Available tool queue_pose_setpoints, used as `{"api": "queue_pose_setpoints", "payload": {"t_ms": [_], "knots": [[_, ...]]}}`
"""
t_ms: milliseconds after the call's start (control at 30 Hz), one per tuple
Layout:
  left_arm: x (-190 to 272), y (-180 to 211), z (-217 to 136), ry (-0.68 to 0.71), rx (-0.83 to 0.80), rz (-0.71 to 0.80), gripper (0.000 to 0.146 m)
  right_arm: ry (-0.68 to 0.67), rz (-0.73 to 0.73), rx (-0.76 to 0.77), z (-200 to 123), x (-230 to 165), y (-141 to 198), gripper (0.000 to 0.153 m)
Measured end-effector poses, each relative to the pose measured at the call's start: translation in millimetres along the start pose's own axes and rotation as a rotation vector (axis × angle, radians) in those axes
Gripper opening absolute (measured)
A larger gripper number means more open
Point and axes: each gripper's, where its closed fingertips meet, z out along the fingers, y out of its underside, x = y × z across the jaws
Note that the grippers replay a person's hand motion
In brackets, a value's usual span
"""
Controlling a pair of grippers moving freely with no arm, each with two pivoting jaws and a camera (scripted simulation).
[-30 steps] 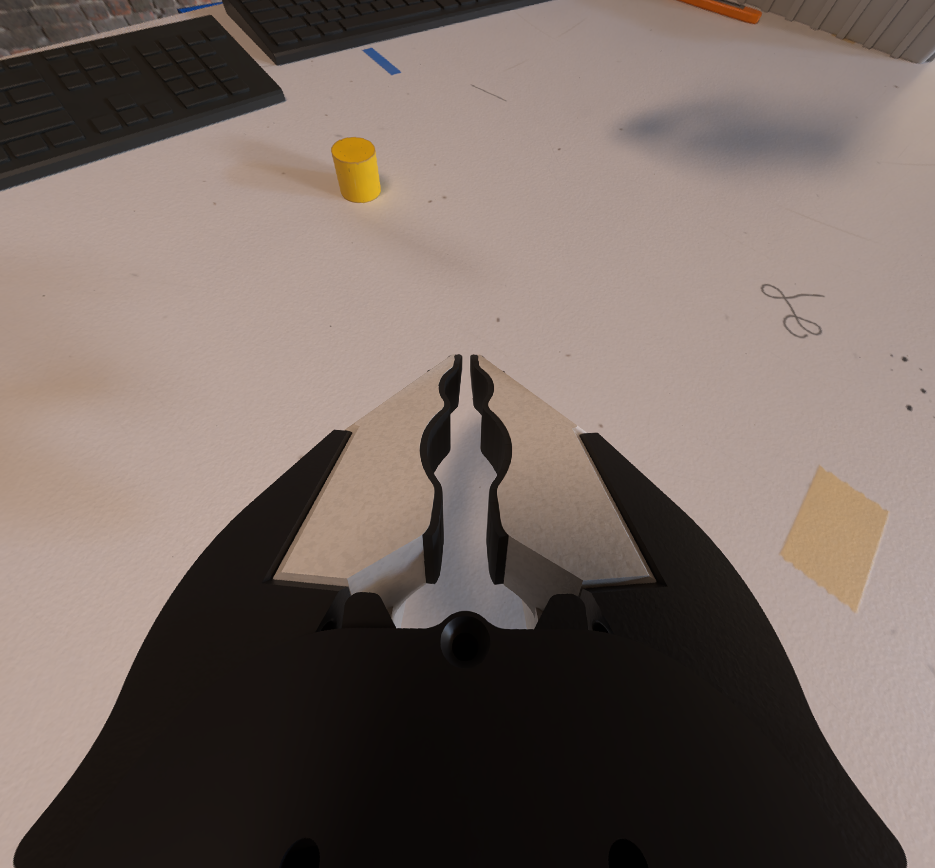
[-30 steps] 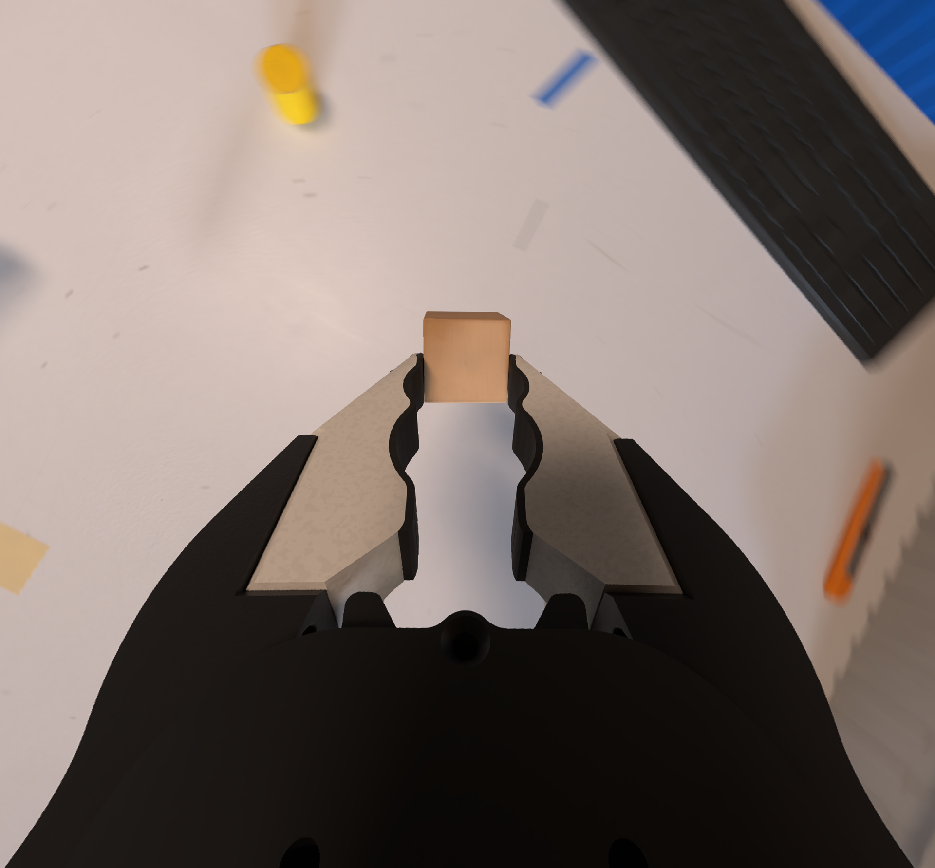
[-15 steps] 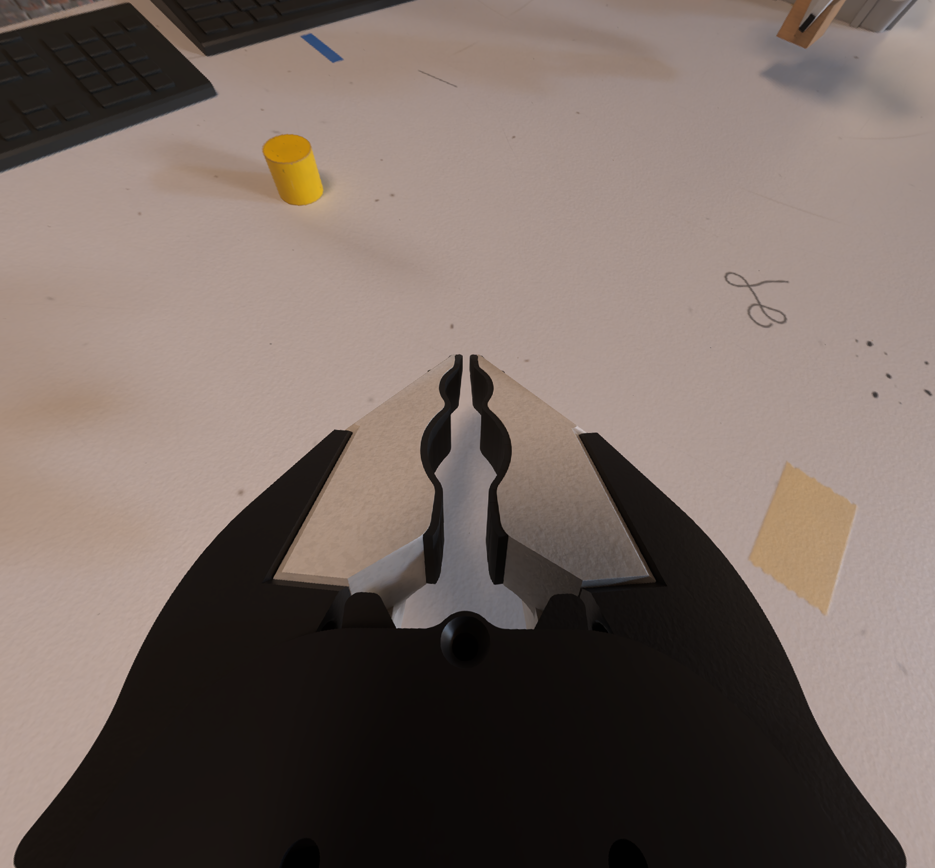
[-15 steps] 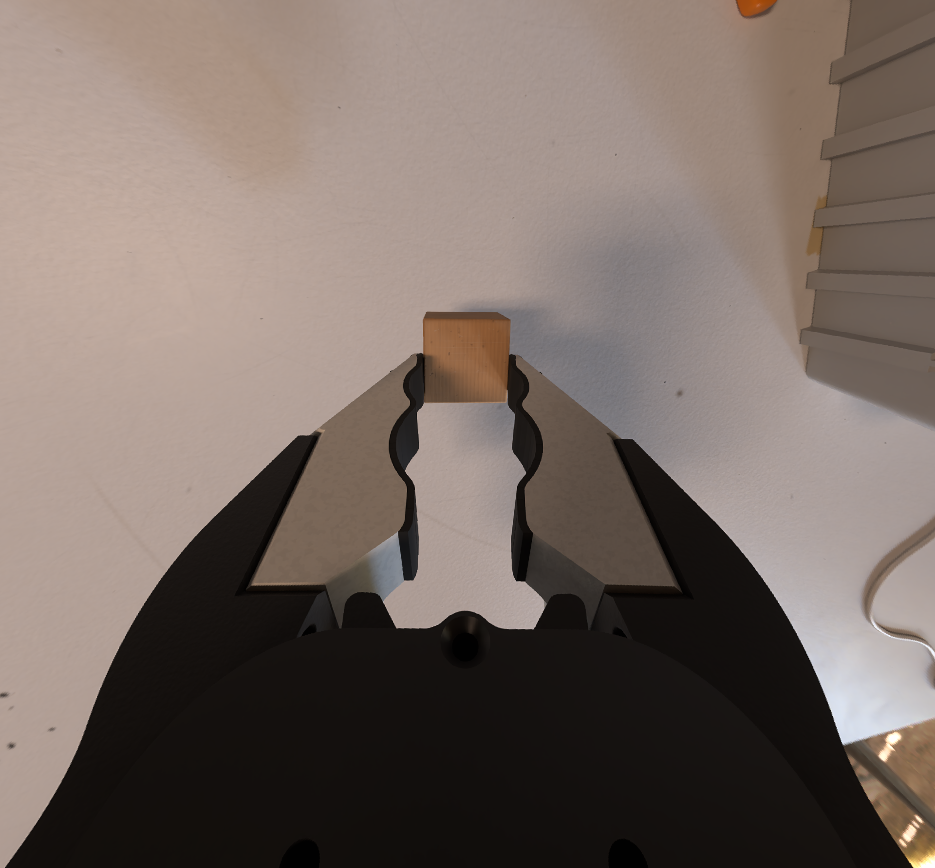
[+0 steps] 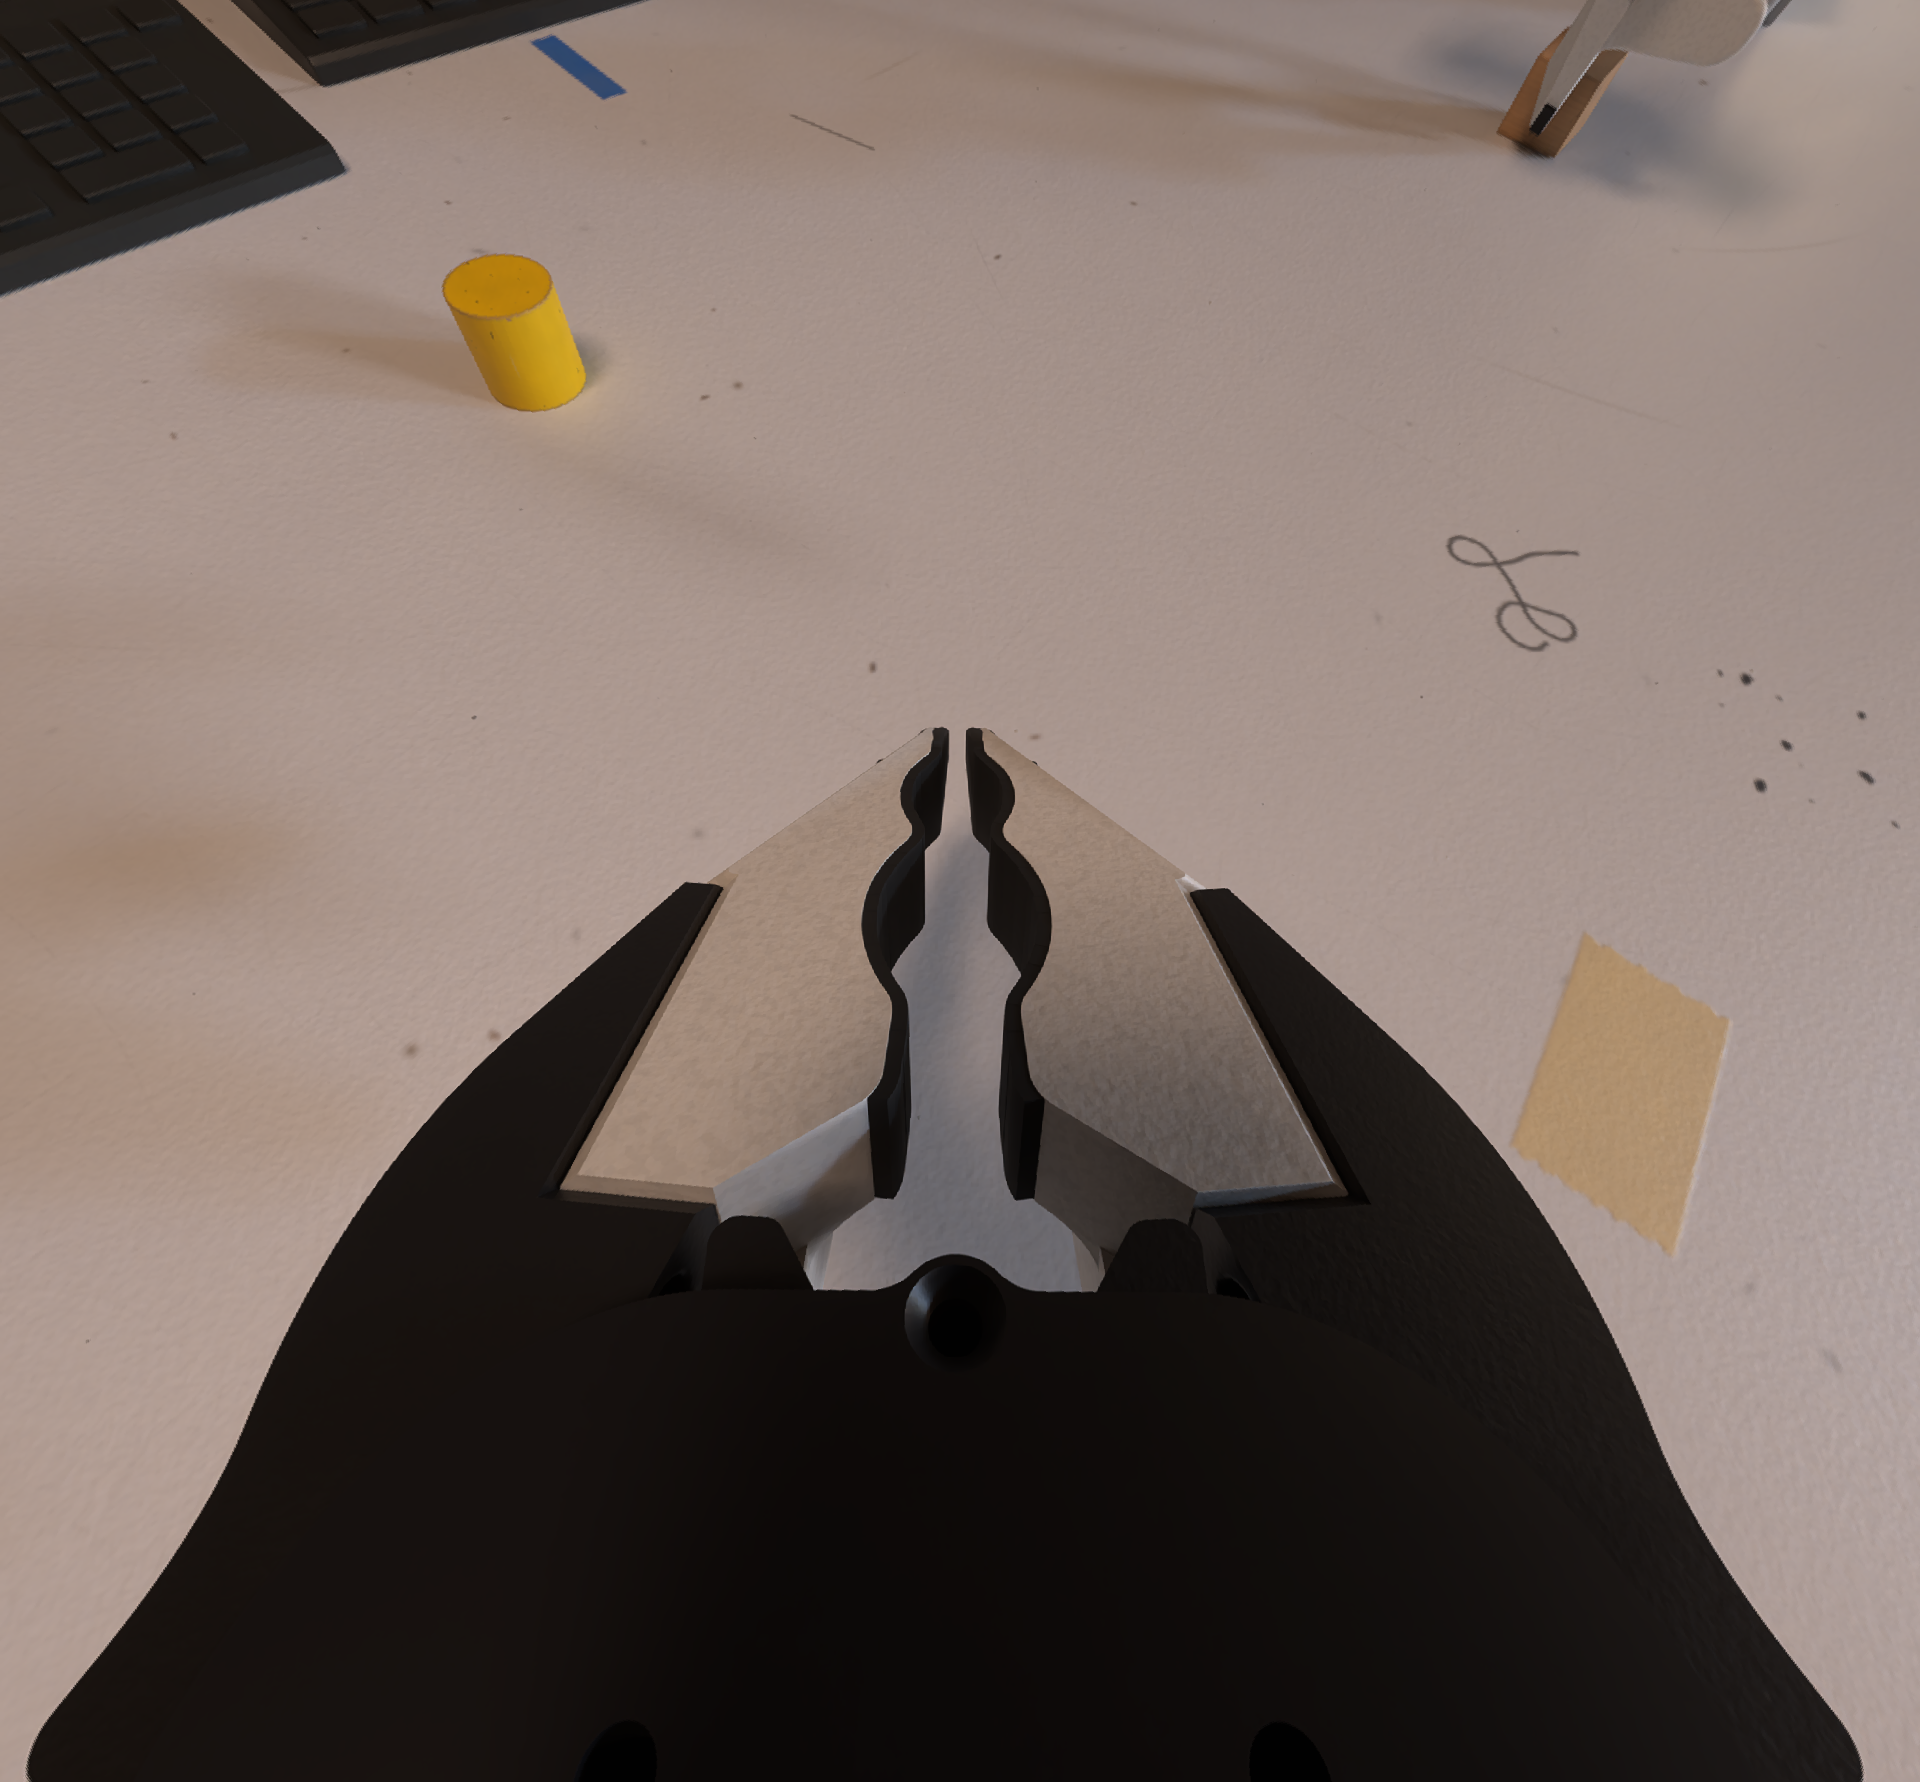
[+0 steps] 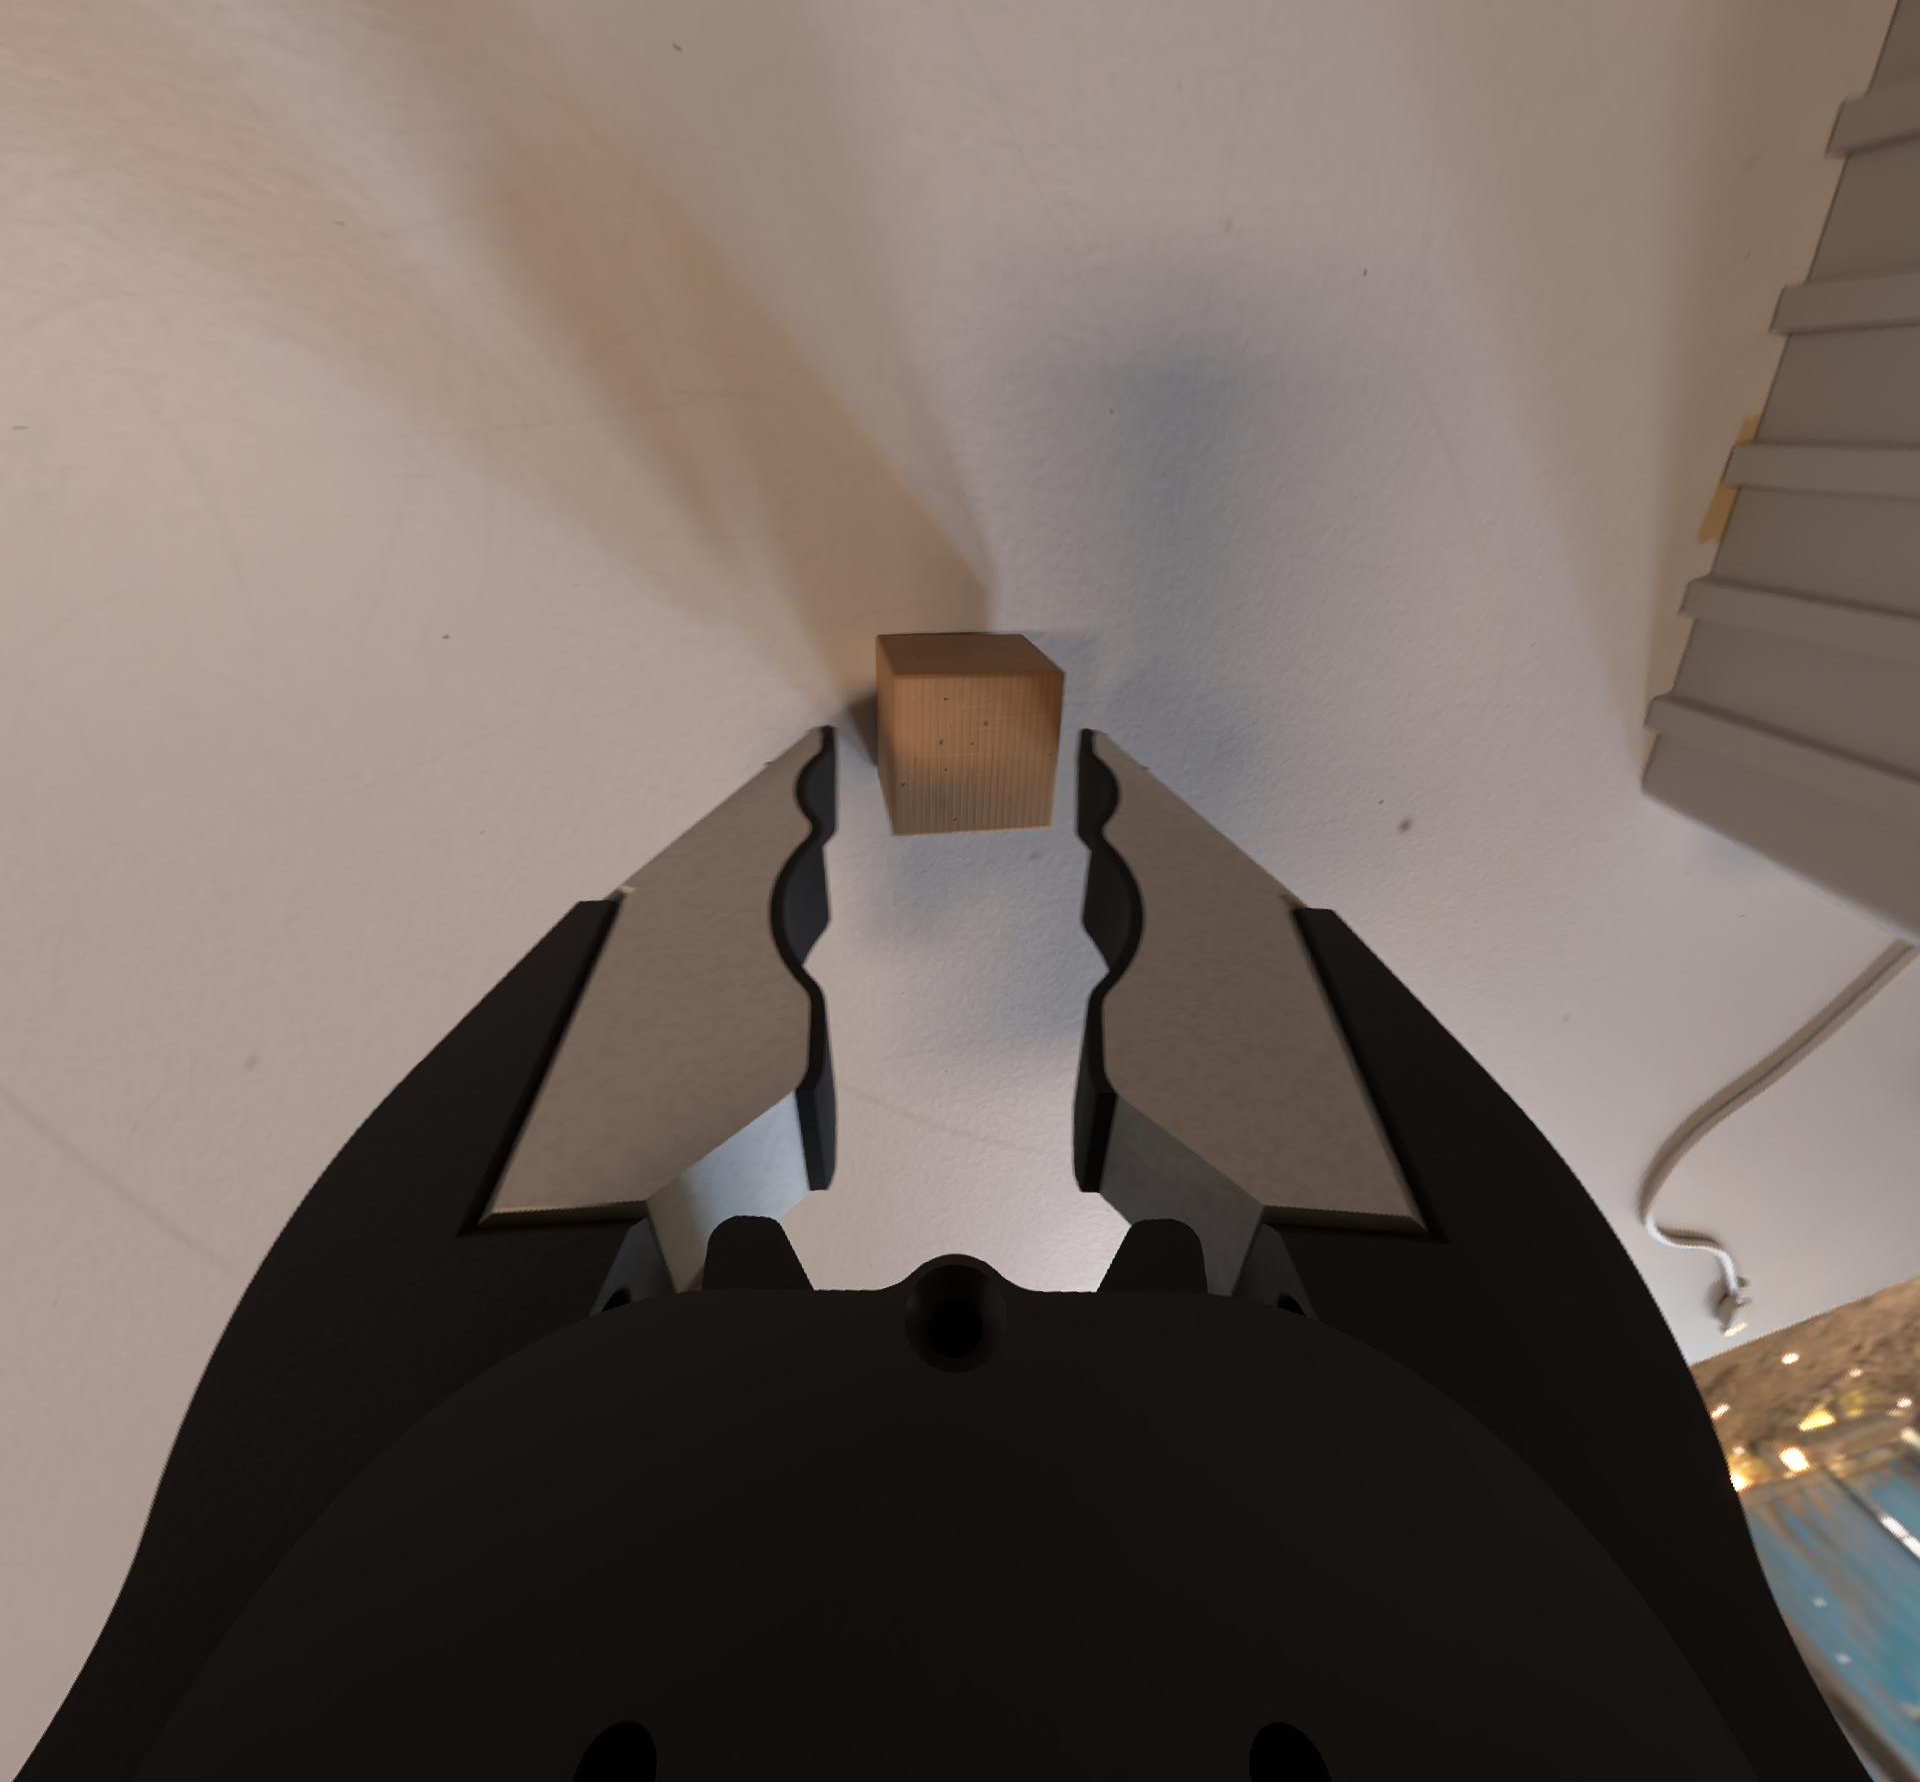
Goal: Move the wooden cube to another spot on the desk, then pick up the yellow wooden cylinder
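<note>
yellow wooden cylinder [image 5: 515, 332] stands upright, ahead-left of the left gripper [image 5: 956, 735], jaws nearly closed, empty; right gripper [image 6: 956, 745] jaws wide around wooden cube [image 6: 966, 735].

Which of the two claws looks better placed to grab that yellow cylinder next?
Probably the left gripper. It is empty, shut, and the yellow cylinder stands ahead of it, slightly left. The right gripper is open around the wooden cube, far across the desk.
</note>
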Motion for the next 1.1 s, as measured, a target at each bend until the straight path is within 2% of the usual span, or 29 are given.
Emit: {"api": "queue_pose_setpoints", "payload": {"t_ms": [100, 167, 233, 333, 433, 533, 633, 700, 867, 1100], "knots": [[-1, -2, -1, 0.0, 0.015, -0.009, 0.005, 0.049, -0.072, 0.031, -26, 5, -13, 0.075], [-3, -2, -2, -0.001, 0.021, -0.016, 0.007, 0.148, -0.112, 0.13, -63, 13, -37, 0.096], [-7, -3, -4, -0.006, 0.026, -0.024, 0.008, 0.161, -0.181, 0.297, -110, -5, -71, 0.102], [-12, -4, -7, -0.01, 0.035, -0.038, 0.009, 0.027, -0.463, 0.564, -173, -86, -116, 0.108], [-14, -5, -9, -0.004, 0.047, -0.054, 0.01, -0.063, -0.89, 0.727, -204, -191, -133, 0.11], [-17, -3, -9, -0.003, 0.045, -0.058, 0.011, -0.114, -1.194, 0.757, -199, -280, -138, 0.101], [-18, -3, -11, 0.005, 0.054, -0.066, 0.012, -0.18, -1.302, 0.693, -177, -341, -152, 0.099], [-19, -3, -12, 0.011, 0.061, -0.073, 0.013, -0.196, -1.339, 0.66, -160, -366, -166, 0.096], [-20, -5, -16, 0.013, 0.071, -0.071, 0.014, -0.226, -1.383, 0.564, -127, -401, -190, 0.079], [-26, 1, -16, 0.026, 0.071, -0.103, 0.014, -0.178, -1.399, 0.468, -102, -413, -203, 0.055]]}}
